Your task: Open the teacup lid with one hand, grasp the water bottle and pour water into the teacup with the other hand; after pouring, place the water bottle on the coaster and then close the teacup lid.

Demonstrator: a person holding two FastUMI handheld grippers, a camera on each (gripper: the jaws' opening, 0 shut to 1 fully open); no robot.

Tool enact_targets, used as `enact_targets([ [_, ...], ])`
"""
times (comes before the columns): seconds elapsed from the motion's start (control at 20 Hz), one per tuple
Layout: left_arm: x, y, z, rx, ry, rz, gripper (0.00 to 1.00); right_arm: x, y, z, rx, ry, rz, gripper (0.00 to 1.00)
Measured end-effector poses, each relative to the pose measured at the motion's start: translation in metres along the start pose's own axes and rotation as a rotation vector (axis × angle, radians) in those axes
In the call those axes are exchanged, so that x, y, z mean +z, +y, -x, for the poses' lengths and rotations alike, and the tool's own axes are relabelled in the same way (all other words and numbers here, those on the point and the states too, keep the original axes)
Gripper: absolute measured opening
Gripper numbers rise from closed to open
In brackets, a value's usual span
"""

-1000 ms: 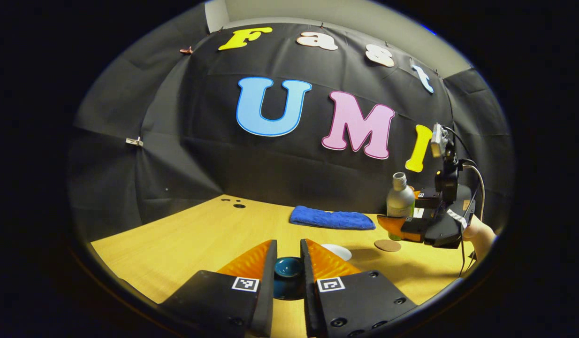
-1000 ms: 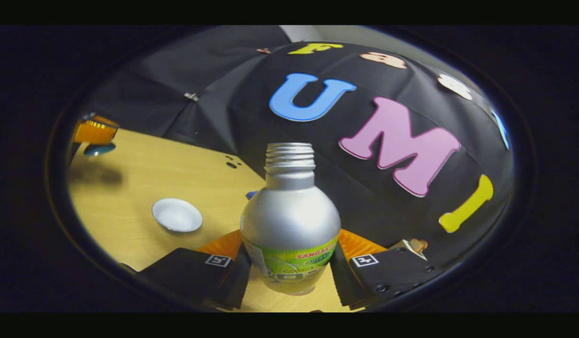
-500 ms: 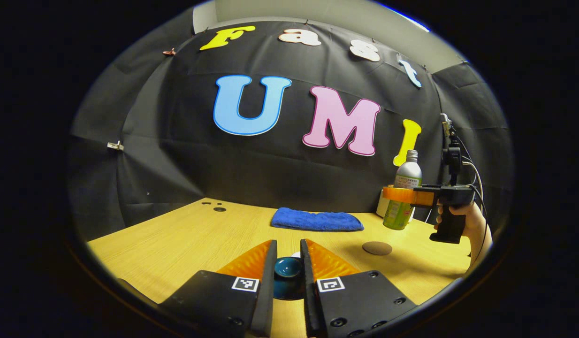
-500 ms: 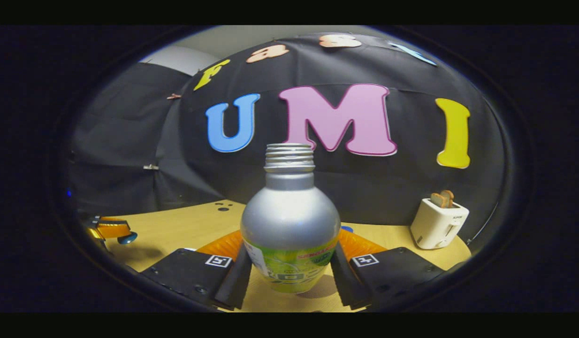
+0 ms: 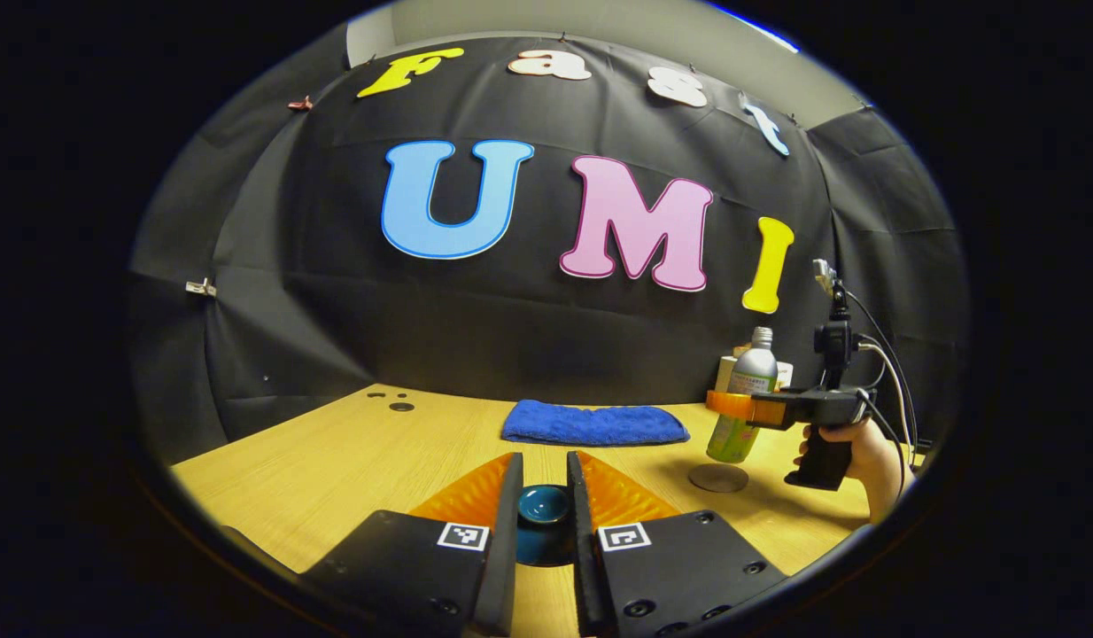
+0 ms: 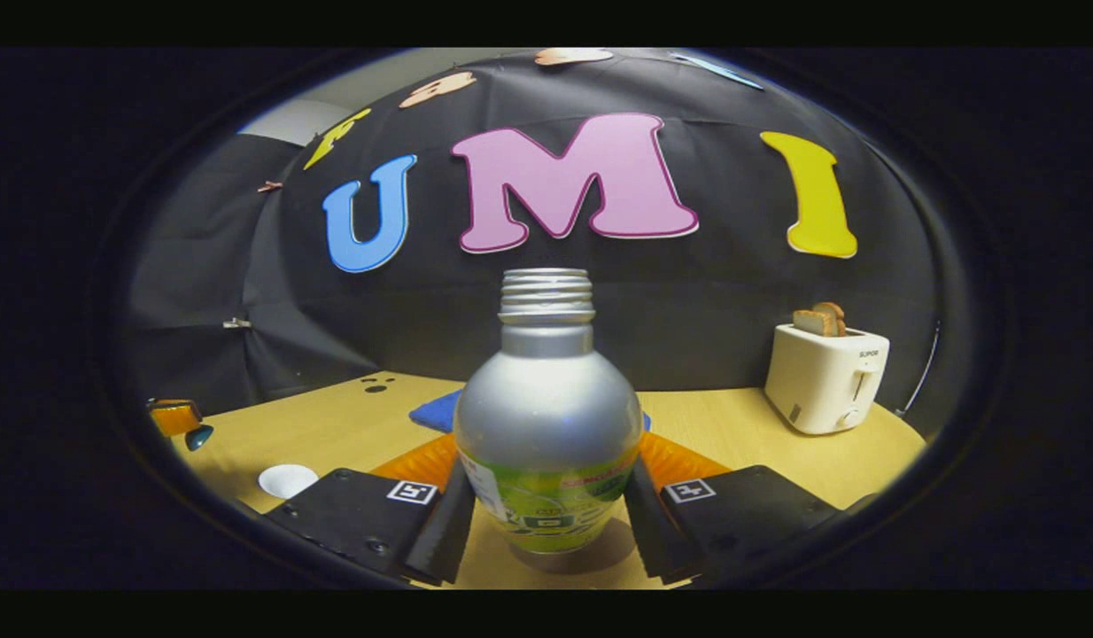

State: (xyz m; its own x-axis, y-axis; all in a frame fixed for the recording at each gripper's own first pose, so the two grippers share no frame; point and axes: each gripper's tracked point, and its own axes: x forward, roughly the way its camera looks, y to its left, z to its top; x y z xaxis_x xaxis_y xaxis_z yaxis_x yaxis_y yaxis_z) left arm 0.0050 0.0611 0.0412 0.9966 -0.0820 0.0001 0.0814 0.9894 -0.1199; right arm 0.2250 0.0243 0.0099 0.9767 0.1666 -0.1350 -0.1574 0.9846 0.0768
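Left tool: my left tool [image 5: 544, 505] sits low over the near edge of the surface [image 5: 352, 461], its fingers closed in tight on the dark teal knob of the teacup lid [image 5: 545, 507], which I see pinched between them.
Right tool: in the right gripper view my right tool [image 6: 546, 496] has both fingers pressed against the sides of the water bottle [image 6: 546, 425]. In the left gripper view I see it at the far right, gripped by a hand [image 5: 870, 452].
Water bottle: upright, silver shoulder, open threaded neck with no cap, green label low on the body. In the left gripper view it hangs just above the coaster [image 5: 717, 478]; I cannot tell whether its base touches.
Coaster: a round brown disc on the surface, to the right.
Teacup: I see a white round cup [image 6: 288, 480] on the surface at the left of the right gripper view, uncovered.
Cloth: a folded blue towel [image 5: 593, 423] lies far along the surface.
Toaster: a white toaster [image 6: 825, 377] with bread stands far right.
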Motion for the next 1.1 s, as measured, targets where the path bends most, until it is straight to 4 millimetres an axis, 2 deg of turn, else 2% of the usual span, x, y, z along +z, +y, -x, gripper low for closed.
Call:
enact_targets([
  [0.25,-0.023,-0.005,0.005,-0.018,0.047,0.043,0.31,-0.010,-0.003,-0.003,0.019,-0.001,-0.029,0.78],
  [0.4,-0.028,-0.006,0.011,-0.019,0.058,0.041,0.31,-0.018,-0.016,-0.005,-0.025,0.004,0.039,0.78],
  [0.45,-0.028,-0.006,0.014,-0.017,0.059,0.039,0.31,-0.022,-0.021,-0.005,-0.047,0.009,0.070,0.74],
  [0.5,-0.028,-0.005,0.015,-0.017,0.057,0.041,0.31,-0.025,-0.023,-0.005,-0.051,0.009,0.077,0.79],
  [0.55,-0.028,-0.005,0.017,-0.015,0.055,0.044,0.31,-0.029,-0.017,-0.007,-0.039,0.017,0.061,0.75],
  [0.6,-0.028,-0.004,0.019,-0.012,0.053,0.046,0.31,-0.034,-0.014,-0.009,-0.028,0.028,0.044,0.79],
  [0.65,-0.026,-0.004,0.021,-0.008,0.051,0.045,0.31,-0.038,-0.015,-0.009,-0.030,0.038,0.045,0.76],
  [0.75,-0.027,0.000,0.026,0.001,0.048,0.040,0.31,-0.041,-0.019,-0.010,-0.059,0.043,0.077,0.81],
  [0.9,-0.029,0.003,0.032,0.013,0.052,0.042,0.34,-0.039,-0.025,-0.009,-0.086,0.026,0.070,0.81],
  [0.95,-0.029,0.003,0.034,0.013,0.057,0.049,0.31,-0.040,-0.027,-0.009,-0.092,0.029,0.062,0.81],
  [1.1,-0.030,0.001,0.038,0.010,0.063,0.073,0.31,-0.039,-0.029,-0.009,-0.100,0.027,0.038,0.82],
])
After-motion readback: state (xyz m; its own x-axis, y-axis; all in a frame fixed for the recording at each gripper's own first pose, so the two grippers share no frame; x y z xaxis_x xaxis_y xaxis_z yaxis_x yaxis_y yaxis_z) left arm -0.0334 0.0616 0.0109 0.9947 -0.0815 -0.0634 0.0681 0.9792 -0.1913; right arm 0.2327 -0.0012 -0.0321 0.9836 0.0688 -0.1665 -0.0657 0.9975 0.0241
